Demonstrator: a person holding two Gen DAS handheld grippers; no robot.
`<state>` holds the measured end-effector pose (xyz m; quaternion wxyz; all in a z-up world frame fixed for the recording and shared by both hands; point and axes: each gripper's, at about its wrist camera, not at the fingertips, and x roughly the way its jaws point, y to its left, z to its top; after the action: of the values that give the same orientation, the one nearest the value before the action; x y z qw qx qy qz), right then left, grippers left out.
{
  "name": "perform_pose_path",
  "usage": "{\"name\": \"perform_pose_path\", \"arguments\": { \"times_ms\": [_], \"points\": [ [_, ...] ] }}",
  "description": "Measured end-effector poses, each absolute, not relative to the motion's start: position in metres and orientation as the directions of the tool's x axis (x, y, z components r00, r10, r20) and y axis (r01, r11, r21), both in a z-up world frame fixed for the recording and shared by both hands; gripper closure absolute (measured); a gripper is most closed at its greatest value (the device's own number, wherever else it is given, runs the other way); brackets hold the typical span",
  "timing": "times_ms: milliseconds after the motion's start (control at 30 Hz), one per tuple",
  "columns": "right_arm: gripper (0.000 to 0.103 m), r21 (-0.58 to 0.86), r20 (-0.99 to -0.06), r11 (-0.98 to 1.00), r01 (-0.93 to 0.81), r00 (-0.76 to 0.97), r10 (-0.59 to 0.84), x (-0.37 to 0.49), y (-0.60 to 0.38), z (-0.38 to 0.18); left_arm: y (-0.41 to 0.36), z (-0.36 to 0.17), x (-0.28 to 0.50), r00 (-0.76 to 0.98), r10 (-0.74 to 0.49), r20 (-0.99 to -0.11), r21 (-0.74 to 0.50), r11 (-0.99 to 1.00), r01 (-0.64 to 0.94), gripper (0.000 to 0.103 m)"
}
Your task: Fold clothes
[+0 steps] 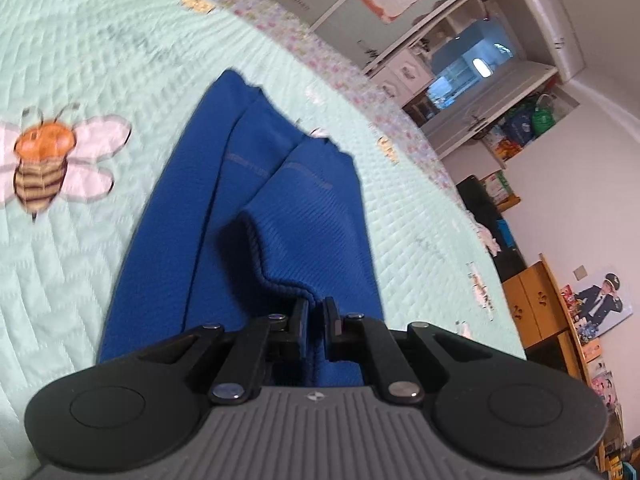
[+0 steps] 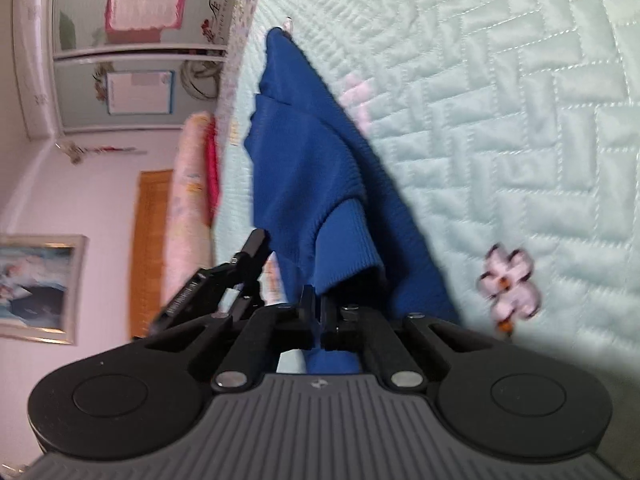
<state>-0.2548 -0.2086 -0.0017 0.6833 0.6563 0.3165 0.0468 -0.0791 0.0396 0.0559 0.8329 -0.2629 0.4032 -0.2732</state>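
A blue knitted garment [image 1: 256, 200] lies stretched in long folds over the mint quilted bedspread [image 1: 80, 60]. My left gripper [image 1: 318, 314] is shut on its near edge, just below a ribbed hem [image 1: 260, 264], and blue cloth shows between the jaws. In the right wrist view the same blue garment [image 2: 304, 168] runs away from me across the bedspread [image 2: 500, 100]. My right gripper [image 2: 320, 308] is shut on it beneath a ribbed cuff [image 2: 348, 244]. The other gripper's black finger [image 2: 252, 252] shows close on the left.
Bee prints [image 1: 44, 164] dot the bedspread, and its floral border marks the far edge. White shelving [image 1: 480, 64] and a wooden cabinet [image 1: 532, 304] stand beyond the bed. Rolled pink bedding [image 2: 192, 200] and a framed picture [image 2: 40, 284] lie past the other edge.
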Motion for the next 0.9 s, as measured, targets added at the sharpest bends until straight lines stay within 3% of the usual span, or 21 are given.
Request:
{"name": "perform_pose_path", "arguments": {
  "times_ms": [167, 400, 467, 567, 700, 900],
  "points": [
    [0.103, 0.935, -0.329, 0.061, 0.351, 0.785, 0.526, -0.264, -0.203, -0.001, 0.043, 0.057, -0.082, 0.529, -0.664, -0.528, -0.655, 0.715, 0.244, 0.097],
    [0.103, 0.914, -0.377, 0.083, 0.396, 0.758, 0.532, -0.270, -0.195, -0.013, 0.048, 0.031, -0.087, 0.508, -0.626, -0.592, -0.633, 0.751, 0.188, 0.097],
    [0.098, 0.911, -0.390, 0.109, 0.397, 0.749, 0.536, -0.269, -0.195, -0.017, 0.048, 0.024, -0.086, 0.502, -0.617, -0.606, -0.625, 0.760, 0.180, 0.097],
    [0.098, 0.908, -0.402, 0.133, 0.398, 0.734, 0.547, -0.270, -0.196, -0.025, 0.049, 0.023, -0.086, 0.499, -0.623, -0.603, -0.628, 0.756, 0.185, 0.097],
    [0.082, 0.920, -0.383, 0.160, 0.358, 0.734, 0.560, -0.283, -0.207, -0.018, 0.053, 0.028, -0.091, 0.499, -0.622, -0.604, -0.620, 0.760, 0.197, 0.096],
    [0.082, 0.929, -0.366, 0.258, 0.266, 0.769, 0.524, -0.288, -0.230, 0.013, 0.059, 0.051, -0.114, 0.548, -0.607, -0.575, -0.595, 0.770, 0.230, 0.096]
  ]
}}
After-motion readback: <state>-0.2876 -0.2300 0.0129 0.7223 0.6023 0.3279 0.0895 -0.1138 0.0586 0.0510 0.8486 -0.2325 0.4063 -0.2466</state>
